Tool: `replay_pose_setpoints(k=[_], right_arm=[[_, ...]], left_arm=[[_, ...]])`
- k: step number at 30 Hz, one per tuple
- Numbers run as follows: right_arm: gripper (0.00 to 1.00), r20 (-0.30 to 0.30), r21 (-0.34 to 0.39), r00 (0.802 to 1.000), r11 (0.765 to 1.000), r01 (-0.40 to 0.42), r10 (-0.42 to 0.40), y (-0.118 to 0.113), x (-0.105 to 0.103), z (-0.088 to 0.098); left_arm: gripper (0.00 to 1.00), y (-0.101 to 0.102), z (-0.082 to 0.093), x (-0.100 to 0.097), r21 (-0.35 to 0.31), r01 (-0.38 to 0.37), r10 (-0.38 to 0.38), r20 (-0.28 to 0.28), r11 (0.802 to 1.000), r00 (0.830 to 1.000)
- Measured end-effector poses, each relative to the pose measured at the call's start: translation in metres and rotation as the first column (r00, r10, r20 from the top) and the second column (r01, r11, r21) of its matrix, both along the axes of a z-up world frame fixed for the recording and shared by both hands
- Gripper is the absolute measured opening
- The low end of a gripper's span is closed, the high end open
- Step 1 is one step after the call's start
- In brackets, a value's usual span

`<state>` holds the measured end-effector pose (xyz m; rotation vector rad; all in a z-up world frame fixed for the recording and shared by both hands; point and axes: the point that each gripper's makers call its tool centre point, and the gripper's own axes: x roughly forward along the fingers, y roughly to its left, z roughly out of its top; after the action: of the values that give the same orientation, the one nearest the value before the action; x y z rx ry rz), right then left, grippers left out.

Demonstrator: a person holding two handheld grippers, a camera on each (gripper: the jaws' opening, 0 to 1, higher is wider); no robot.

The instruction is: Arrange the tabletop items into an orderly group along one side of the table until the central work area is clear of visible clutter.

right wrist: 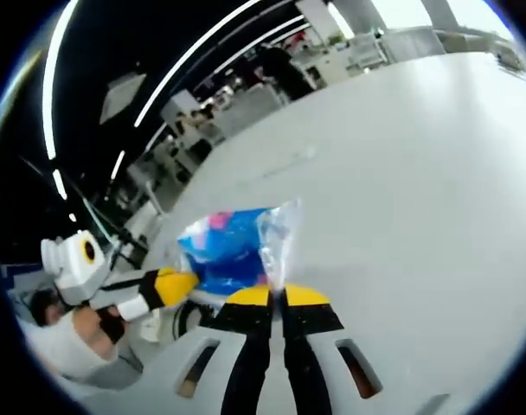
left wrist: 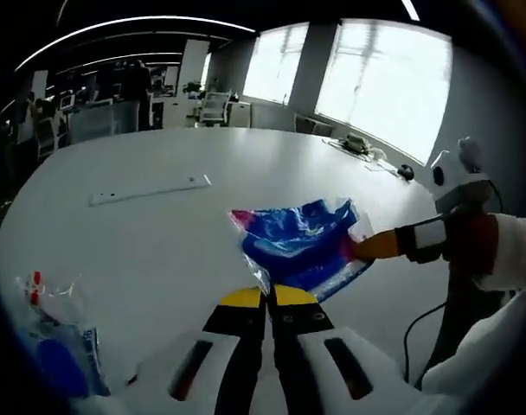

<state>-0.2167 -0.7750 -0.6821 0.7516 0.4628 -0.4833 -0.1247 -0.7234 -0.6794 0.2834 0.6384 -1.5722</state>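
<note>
Left gripper (left wrist: 267,296): lower centre of the left gripper view, its yellow-tipped fingers pressed together on the near corner of the blue bag (left wrist: 302,242).
Right gripper (right wrist: 277,296): lower centre of the right gripper view, fingers likewise pinching the clear edge of the same blue bag (right wrist: 233,246); it also enters the left gripper view from the right, orange tip on the bag's far-right edge.
Bag's lie: held between the two grippers just above the bench (left wrist: 159,251), its long axis running across the left gripper view from the centre toward the right, film crumpled and slack.
Which is nearer: both hold it, so neither leads; the coming move appears to turn on carrying both ends together toward one side.
Lower left, left gripper view: a clear packet (left wrist: 60,341) with blue and red print lies on the bench near its edge, a likely spot to group things.
Mid distance: a flat white strip (left wrist: 149,189) lies apart, upper left of the bag.
Open room: broad bare bench surface beyond the bag.
Far edge: small dark items (left wrist: 367,147) near the windows, too small to identify.
</note>
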Motion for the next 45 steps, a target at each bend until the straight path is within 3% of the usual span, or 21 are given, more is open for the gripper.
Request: replay_pose_setpoints(k=[4, 8, 13, 23, 27, 37, 45], right_arm=[[0.01, -0.079, -0.073, 0.996, 0.996, -0.045, 0.04, -0.024, 0.005, -0.013], [0.01, -0.142, -0.076, 0.988, 0.995, -0.064, 0.052, -0.045, 0.012, -0.036], [0.02, -0.209, -0.106, 0.974, 0.989, -0.106, 0.082, -0.065, 0.02, -0.052], [0.03, -0.234, -0.095, 0.969, 0.991, -0.098, 0.074, -0.1, 0.028, -0.072], [0.03, -0.231, -0.076, 0.971, 0.994, -0.083, 0.064, -0.11, 0.033, -0.079], [0.03, -0.244, -0.054, 0.967, 0.995, -0.087, 0.071, -0.118, 0.045, -0.093], [0.03, -0.245, -0.063, 0.966, 0.993, -0.097, 0.079, -0.119, 0.041, -0.093]], left_arm=[[0.0, -0.022, -0.009, 0.002, 0.033, 0.048, -0.049, 0.031, 0.998, 0.998], [0.0, -0.044, -0.027, 0.006, 0.098, 0.104, -0.113, 0.088, 0.99, 0.99], [0.0, -0.062, -0.045, 0.01, 0.158, 0.125, -0.139, 0.087, 0.98, 0.986], [0.01, -0.094, -0.063, 0.019, 0.203, 0.158, -0.184, 0.113, 0.966, 0.976], [0.0, -0.103, -0.072, 0.029, 0.216, 0.112, -0.125, 0.047, 0.97, 0.991], [0.0, -0.108, -0.081, 0.041, 0.236, 0.1, -0.112, 0.04, 0.967, 0.993], [0.01, -0.105, -0.094, 0.033, 0.253, 0.101, -0.109, 0.015, 0.962, 0.994]])
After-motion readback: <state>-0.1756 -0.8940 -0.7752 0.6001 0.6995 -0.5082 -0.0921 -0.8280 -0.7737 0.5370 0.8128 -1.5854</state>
